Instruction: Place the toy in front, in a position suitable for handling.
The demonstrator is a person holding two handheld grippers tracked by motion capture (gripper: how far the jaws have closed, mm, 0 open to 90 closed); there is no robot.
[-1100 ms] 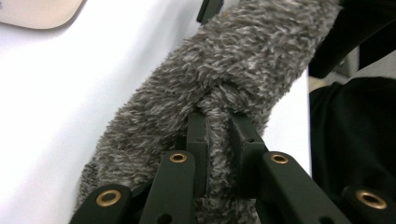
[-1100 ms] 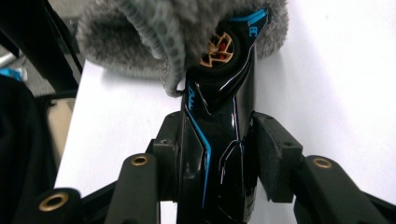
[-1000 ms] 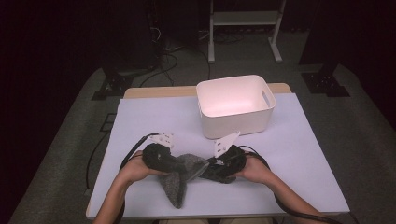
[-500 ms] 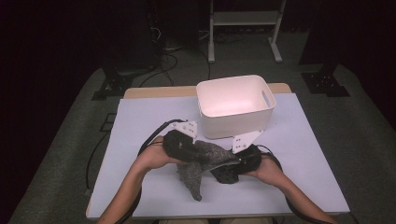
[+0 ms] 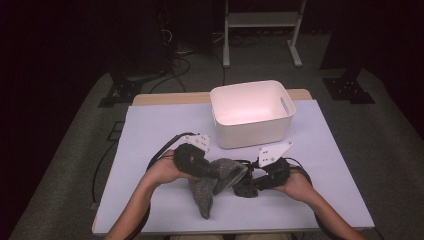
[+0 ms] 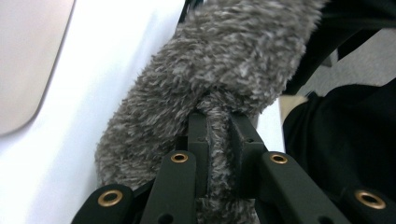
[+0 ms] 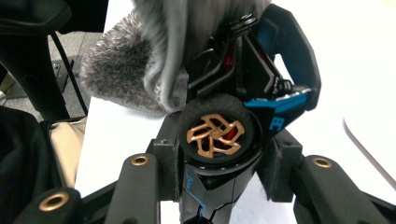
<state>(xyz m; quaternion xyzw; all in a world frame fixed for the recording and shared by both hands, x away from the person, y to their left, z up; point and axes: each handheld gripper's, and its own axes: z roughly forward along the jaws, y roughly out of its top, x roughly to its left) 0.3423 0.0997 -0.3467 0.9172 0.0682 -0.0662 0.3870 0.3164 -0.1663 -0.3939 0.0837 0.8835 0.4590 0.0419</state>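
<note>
Left gripper [image 6: 218,135] pinches a grey fuzzy sock [image 6: 219,70]; right gripper [image 7: 217,158] clamps a black-and-blue toy car [image 7: 243,107]. Both are held above the table [image 5: 150,125], near side, before a white bin [image 5: 250,112].

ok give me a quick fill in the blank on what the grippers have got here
The left gripper is shut on a fuzzy grey ____.
The right gripper grips a black and blue toy ____.
The white bin stands ____ the hands, farther up the table.
The car's wheel has a ____-coloured hub.

Missing words: sock; car; beyond; copper
</note>
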